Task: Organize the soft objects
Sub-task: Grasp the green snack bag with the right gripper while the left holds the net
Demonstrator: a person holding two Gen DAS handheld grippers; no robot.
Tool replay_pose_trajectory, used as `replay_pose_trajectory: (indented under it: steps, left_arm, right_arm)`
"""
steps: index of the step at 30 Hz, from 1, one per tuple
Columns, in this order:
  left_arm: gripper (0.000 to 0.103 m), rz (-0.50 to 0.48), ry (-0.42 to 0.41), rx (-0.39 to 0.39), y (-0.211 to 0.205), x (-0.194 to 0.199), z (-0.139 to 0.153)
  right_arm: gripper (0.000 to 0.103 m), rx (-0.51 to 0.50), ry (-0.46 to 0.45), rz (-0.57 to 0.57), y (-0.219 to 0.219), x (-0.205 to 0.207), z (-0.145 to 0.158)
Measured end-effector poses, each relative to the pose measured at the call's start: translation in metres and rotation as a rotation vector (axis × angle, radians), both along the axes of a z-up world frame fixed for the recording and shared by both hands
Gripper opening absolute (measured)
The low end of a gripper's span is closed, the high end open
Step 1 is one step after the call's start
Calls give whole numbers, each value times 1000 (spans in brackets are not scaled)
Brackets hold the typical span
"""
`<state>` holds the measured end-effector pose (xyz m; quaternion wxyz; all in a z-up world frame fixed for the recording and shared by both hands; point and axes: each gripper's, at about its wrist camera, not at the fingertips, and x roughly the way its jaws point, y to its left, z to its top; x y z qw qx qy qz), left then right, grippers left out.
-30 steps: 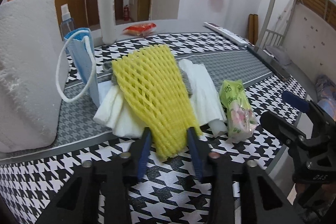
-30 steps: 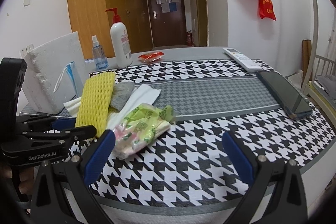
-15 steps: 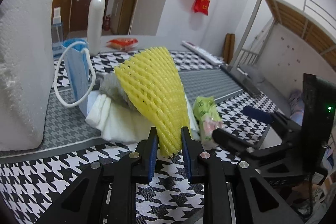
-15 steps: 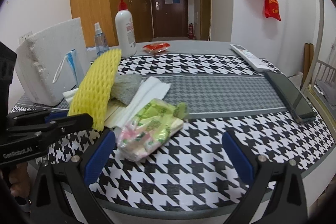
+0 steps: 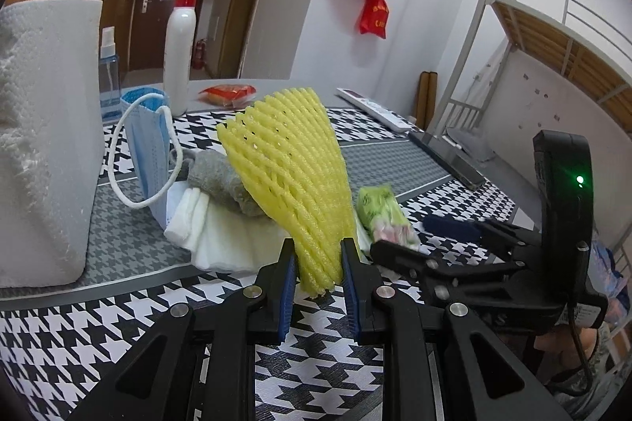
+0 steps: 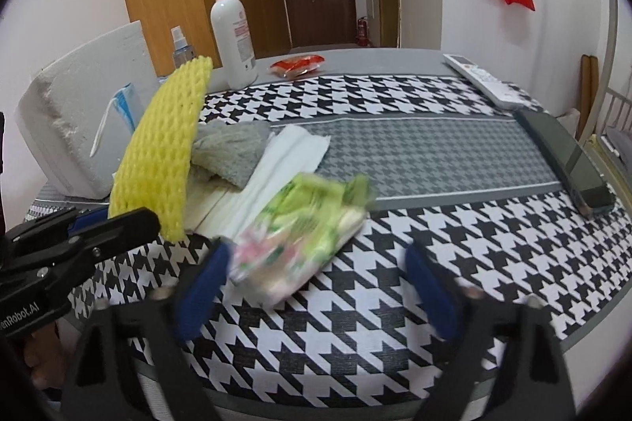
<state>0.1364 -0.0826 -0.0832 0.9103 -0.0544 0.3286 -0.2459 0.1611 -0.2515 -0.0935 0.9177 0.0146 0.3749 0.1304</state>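
The left gripper (image 5: pixel 316 265) is pinched on the lower end of the yellow foam net (image 5: pixel 290 176), which stands tilted up off the pile so it can be drawn clear without dragging the things beneath; those are a grey cloth (image 5: pixel 221 180) and folded white tissues (image 5: pixel 221 235), lying on the houndstooth table (image 5: pixel 118 314) just beside a blue face mask (image 5: pixel 148 152) that leans against the paper towel roll (image 5: pixel 43 128).

The right gripper (image 6: pixel 316 275) is closing around the green tissue packet (image 6: pixel 304 223), which lies on the table against the edge of the white tissues; its jaws stand fairly wide, with the packet between them, and only the left blue pad looks close to the wrapper (a judgement: the two grippers each take one soft item so that the pile can be sorted in parallel).

The packet and the right gripper's pads are smeared by motion blur, so whether either pad already presses on the wrapper cannot be made out; the net's foot is hidden between the left gripper's pads; the paper towel roll is cut off at the frame edge, and the underside of the pile is out of sight.
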Motion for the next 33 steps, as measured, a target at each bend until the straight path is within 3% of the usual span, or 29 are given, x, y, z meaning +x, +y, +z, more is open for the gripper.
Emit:
replay_pose_trajectory:
  steps: [1,6,10,15,33]
  left_arm:
    - [23,-2,-2,1,0,0,0]
    - [23,0,-3,-2,-1,0,0]
    - [23,-4,-6,1,-1,0,0]
    - [23,-11,-8,2,-2,1,0]
    - [23,33,-134,64,0,-26,30]
  right_arm:
    - [71,4,9,-3,-1,1,-1]
    - [65,-1,16,-13,-1,1,-2]
    - [50,-19,13,-25,-1,2,-1]
    - [39,-46,3,-21,0,3,-2]
    - [37,16,-141,-8,-12,-33,38]
